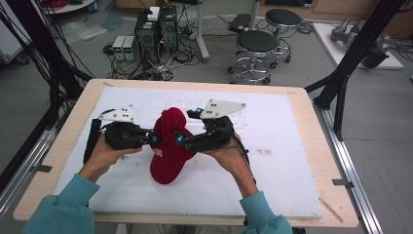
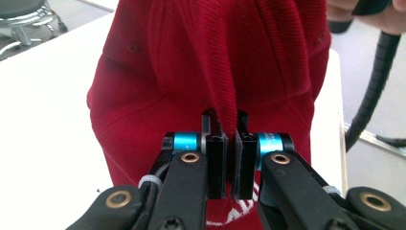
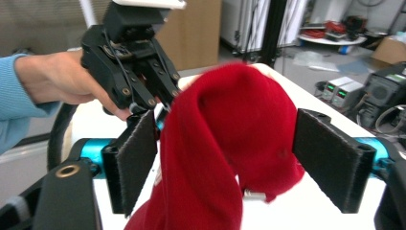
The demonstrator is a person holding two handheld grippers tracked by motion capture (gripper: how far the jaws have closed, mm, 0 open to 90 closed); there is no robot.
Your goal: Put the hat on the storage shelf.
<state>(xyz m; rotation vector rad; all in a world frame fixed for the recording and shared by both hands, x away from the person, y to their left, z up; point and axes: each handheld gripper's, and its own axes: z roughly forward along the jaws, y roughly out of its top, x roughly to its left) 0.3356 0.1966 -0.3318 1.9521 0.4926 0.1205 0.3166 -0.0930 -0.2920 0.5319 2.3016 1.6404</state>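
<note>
Black jaws of the left gripper (image 2: 230, 143) stand pressed together on a fold of the red cap (image 2: 210, 91), which rises straight ahead of them in the left gripper view; a pinch of the cloth runs down between the pads, and white lettering on the cap shows just below them. From the high view this gripper (image 1: 155, 139) comes in at the cap's left side, held in the left hand (image 1: 104, 153), with its grey plate (image 1: 118, 114) on top.

Across from it, the right gripper (image 3: 230, 163) has its jaws spread wide. In the right gripper view the cap (image 3: 225, 143) stands between the two pads (image 3: 136, 158) as a tall humped fold; the near pad lies just beside the cloth and the far one stands apart from it, so neither presses on the cap. A small metal buckle (image 3: 253, 195) shows low on the cap, between the jaws. Beyond the cap, the left gripper (image 3: 165, 103) pinches the cloth's far edge.

Seen from above, the right gripper (image 1: 181, 139) meets the cap (image 1: 168, 146) from its right side, held in the right hand (image 1: 229, 156), with a cable (image 1: 242, 151) trailing back along the wrist. Both grippers face each other with the cap between them, its crown lifted off the white mat (image 1: 282, 161) and its lower end resting on the mat near the person. The mat lies on a wooden table (image 1: 73, 126).
</note>
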